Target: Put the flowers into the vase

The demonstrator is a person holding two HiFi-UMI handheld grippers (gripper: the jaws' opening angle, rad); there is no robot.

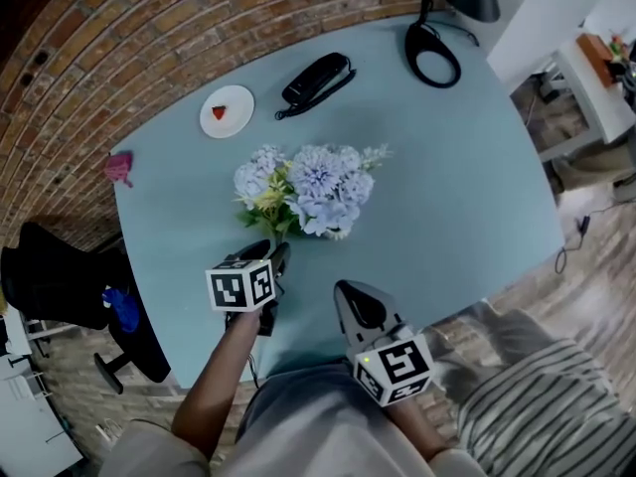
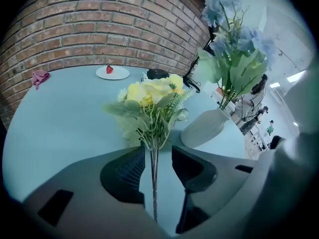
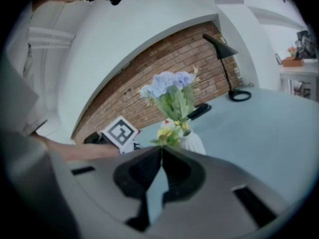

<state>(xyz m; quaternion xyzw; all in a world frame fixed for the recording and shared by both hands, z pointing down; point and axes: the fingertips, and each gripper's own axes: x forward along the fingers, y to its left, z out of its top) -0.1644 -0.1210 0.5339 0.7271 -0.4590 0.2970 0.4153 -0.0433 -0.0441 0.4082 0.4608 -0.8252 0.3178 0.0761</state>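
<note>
The yellow flower bunch [image 2: 152, 96] stands with its thin stem [image 2: 154, 193] between the jaws of the left tool [image 2: 158, 153], which are set wide and clear of it. It is judged light, springy and easily crushed at the head, so grip low on the bare stem. The white vase [image 2: 204, 126], holding blue flowers [image 2: 234, 39], stands just ahead-right of this tool on the worktop [image 2: 60, 113]. The right tool [image 3: 162, 151] is closed and empty.

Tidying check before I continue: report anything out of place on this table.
The yellow bunch is outside the white vase, beside it, its stem loose between the open jaws of the left gripper. A crumpled pink thing lies near the table edge. Nothing spilled or broken.
</note>
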